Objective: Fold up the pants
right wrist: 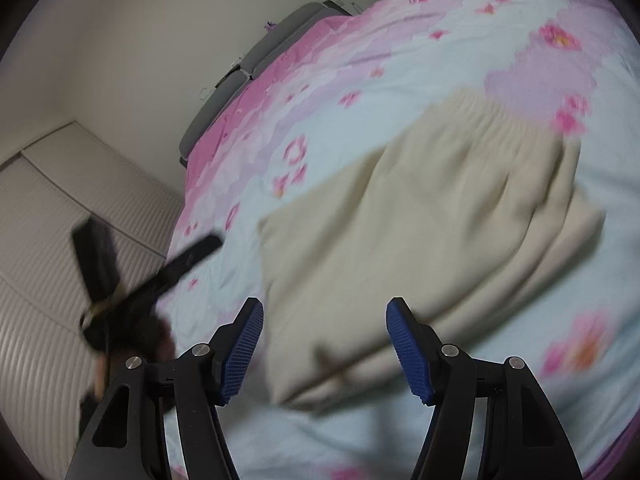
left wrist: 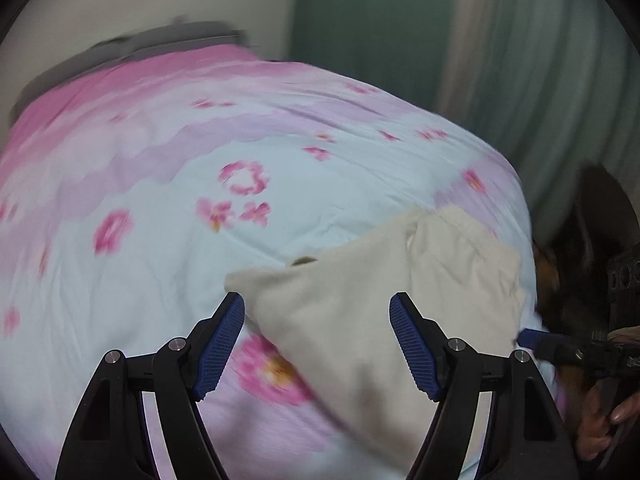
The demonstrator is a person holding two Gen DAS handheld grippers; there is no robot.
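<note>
Folded soft cream cloth pants [right wrist: 420, 240] lying on the flowery pink-and-blue bedspread [right wrist: 360, 92], left gripper [left wrist: 317, 340] and right gripper [right wrist: 325, 344] both spread, empty, above; could bump and unfold them.

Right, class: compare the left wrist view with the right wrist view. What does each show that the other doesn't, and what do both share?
Only the left wrist view: green curtains and a person's hand at the right edge. Only the right wrist view: the pants' gathered waistband and a ribbed white wardrobe. Both: the folded cream pants on the floral bedsheet, the grey headboard, and each view's own gripper, left gripper and right gripper, open and empty.
</note>
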